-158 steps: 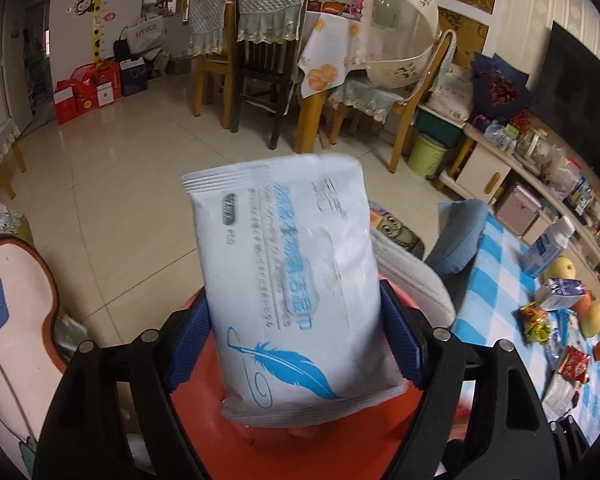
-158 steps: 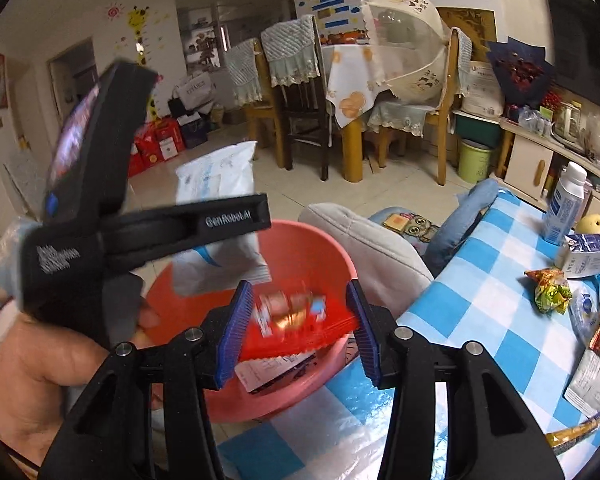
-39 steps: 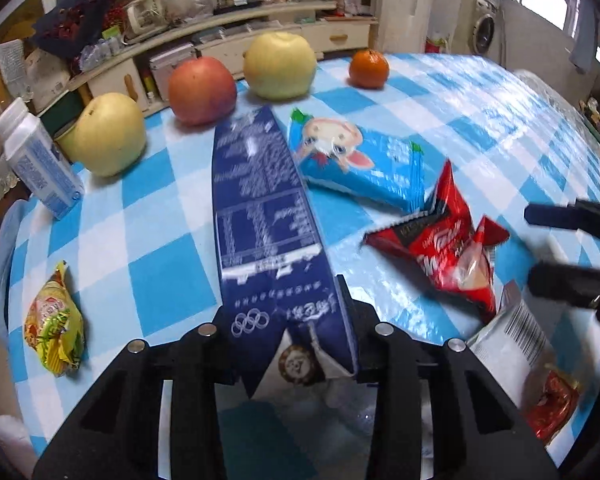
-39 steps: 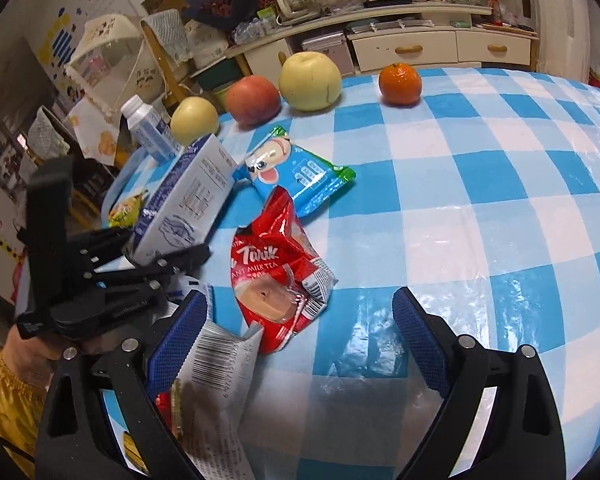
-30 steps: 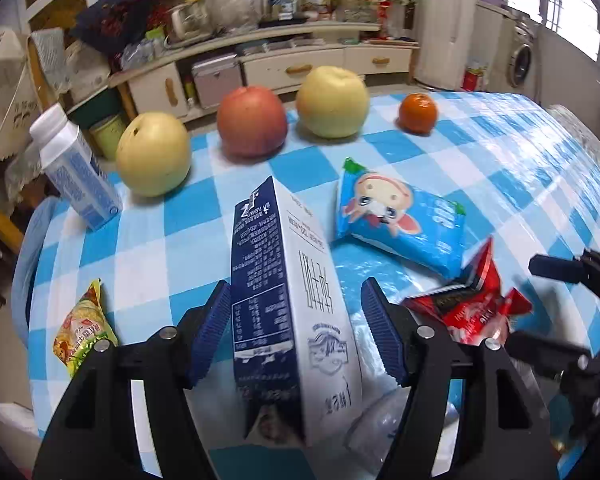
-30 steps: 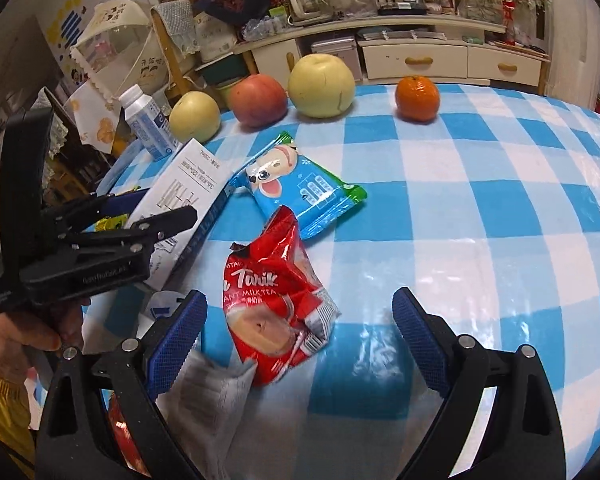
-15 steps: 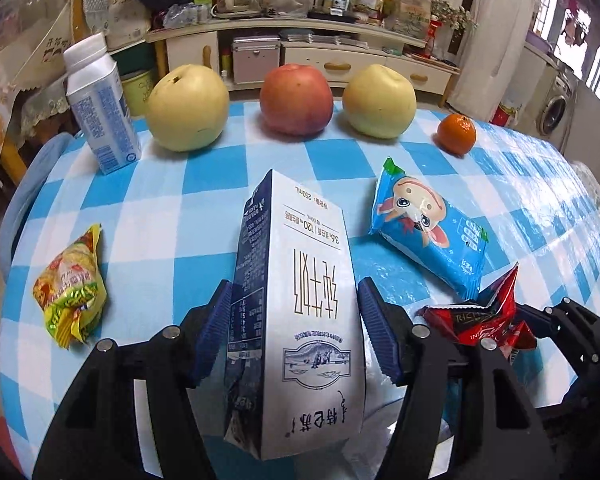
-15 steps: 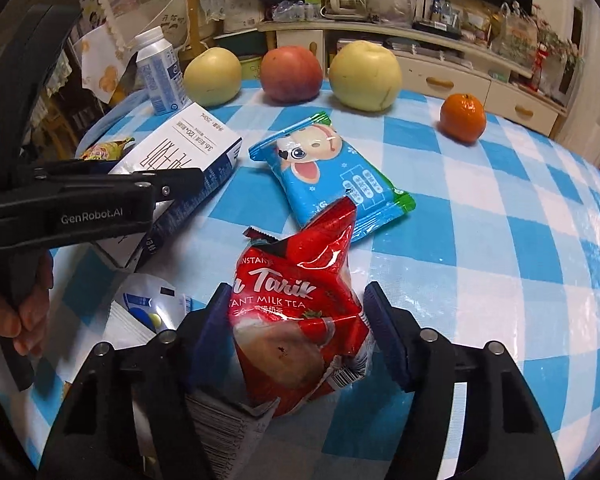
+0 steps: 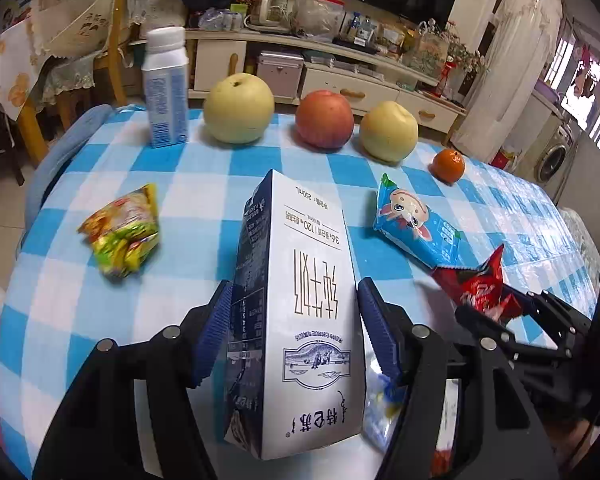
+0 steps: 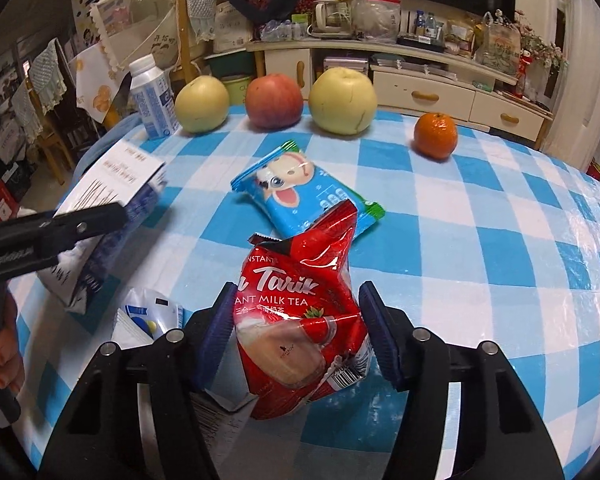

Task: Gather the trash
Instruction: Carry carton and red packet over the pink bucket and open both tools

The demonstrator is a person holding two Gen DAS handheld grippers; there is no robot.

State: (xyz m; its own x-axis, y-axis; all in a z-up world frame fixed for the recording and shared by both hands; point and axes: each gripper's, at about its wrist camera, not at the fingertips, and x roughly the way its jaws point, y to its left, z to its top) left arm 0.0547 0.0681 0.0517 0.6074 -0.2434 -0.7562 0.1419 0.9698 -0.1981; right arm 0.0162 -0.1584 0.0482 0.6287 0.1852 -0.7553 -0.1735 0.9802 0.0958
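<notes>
The left gripper (image 9: 294,334) is clamped on a white and dark blue milk carton (image 9: 300,328), its blue pads pressed against the two long sides of the box; the carton sticks forward out of the jaws, lifted and tilted over the blue and white checked bench (image 9: 204,168). The right gripper (image 10: 298,330) has its jaws closing on a red milk tea packet (image 10: 300,316), which sits crumpled between the blue pads with both pads against its sides and its torn top pointing away from the gripper.

Taking the carton as the landmark: in the left wrist view the red packet (image 9: 482,288) lies to its right, with the right gripper's black fingers (image 9: 540,320) around it. Beyond that and also right of the carton lies a blue snack wrapper (image 9: 416,224) with a cartoon face, flat on the bench. Left of the carton sits a yellow-green crumpled wrapper (image 9: 122,236), well apart from it. Just beside the carton's near right corner, partly hidden by the gripper, lies a small clear and blue wrapper (image 9: 380,412). Past the carton's far end, along the far edge of the bench, stand a small white and blue bottle (image 9: 165,88), a yellow pear (image 9: 238,108), a red apple (image 9: 324,119), a second pear (image 9: 388,131) and an orange (image 9: 448,165)
</notes>
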